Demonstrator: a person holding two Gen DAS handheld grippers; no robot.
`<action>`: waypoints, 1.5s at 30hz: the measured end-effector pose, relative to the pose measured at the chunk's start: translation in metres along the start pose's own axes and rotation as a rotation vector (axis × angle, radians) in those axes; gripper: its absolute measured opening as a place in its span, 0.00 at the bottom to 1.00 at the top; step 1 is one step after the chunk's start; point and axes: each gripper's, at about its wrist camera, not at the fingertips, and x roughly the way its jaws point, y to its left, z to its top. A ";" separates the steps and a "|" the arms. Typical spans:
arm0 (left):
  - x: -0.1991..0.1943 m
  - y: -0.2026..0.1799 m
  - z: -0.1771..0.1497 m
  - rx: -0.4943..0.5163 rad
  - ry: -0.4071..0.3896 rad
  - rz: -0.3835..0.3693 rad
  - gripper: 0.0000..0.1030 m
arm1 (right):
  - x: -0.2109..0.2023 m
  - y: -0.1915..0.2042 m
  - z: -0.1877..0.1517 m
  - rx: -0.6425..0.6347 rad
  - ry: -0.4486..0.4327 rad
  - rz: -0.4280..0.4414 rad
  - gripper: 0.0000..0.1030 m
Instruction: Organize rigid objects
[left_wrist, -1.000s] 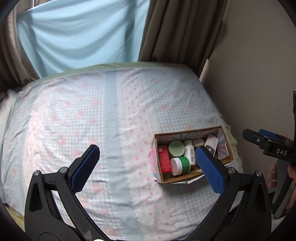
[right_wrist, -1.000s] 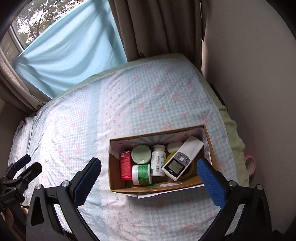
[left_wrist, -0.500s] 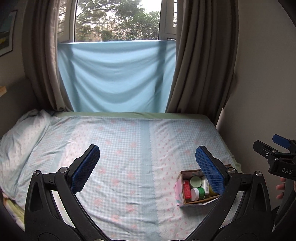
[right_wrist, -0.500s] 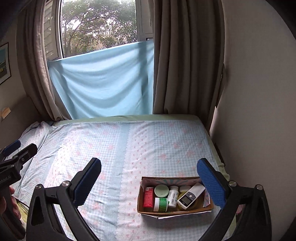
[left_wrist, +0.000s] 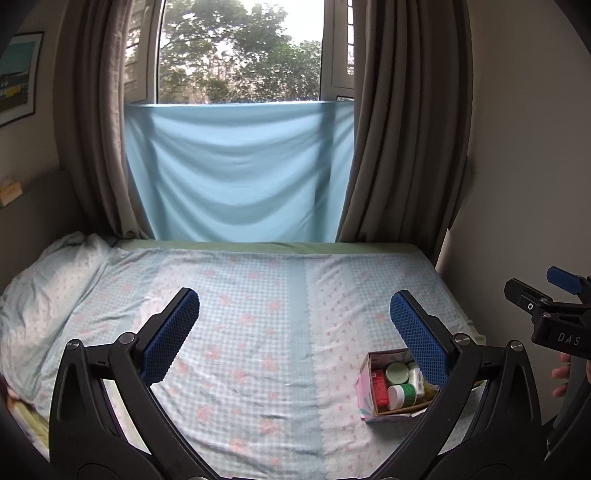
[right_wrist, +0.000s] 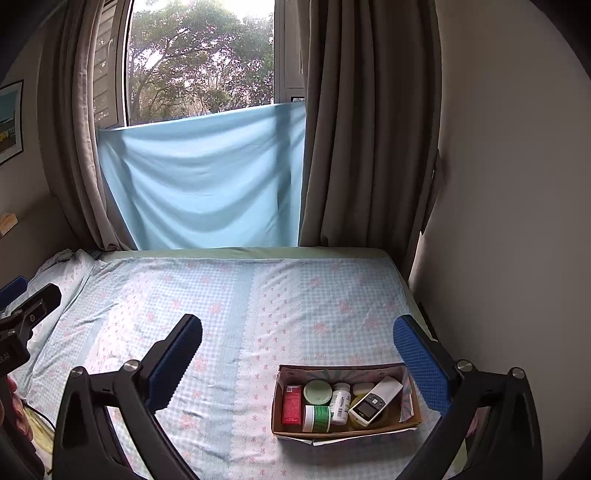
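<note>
Both the left gripper (left_wrist: 293, 332) and right gripper (right_wrist: 297, 354) hover spread apart and empty above a bed (right_wrist: 229, 314) bearing a filled box (right_wrist: 345, 430).

The bed (right_wrist: 229, 317) lies wide and bare across its left and middle, so a gripper could pass there freely. The only thing standing on it is the cardboard box (right_wrist: 345, 430) near the right front corner, packed with jars and bottles that leave little room between them. The wall (right_wrist: 509, 221) runs close along the bed's right edge, just beside the box. Curtains (right_wrist: 369, 129) and a hanging blue cloth (right_wrist: 207, 177) close off the far edge, and a pillow (left_wrist: 48, 291) rises at the far left.
</note>
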 end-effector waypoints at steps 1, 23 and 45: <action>0.000 -0.001 0.000 0.003 0.001 0.002 1.00 | 0.000 0.000 0.000 0.001 -0.001 -0.001 1.00; 0.001 -0.002 -0.002 -0.002 0.006 0.010 1.00 | -0.001 0.002 0.000 0.000 0.004 0.012 1.00; -0.001 -0.011 -0.001 0.003 -0.016 0.025 1.00 | -0.003 -0.003 0.003 -0.002 -0.015 0.002 1.00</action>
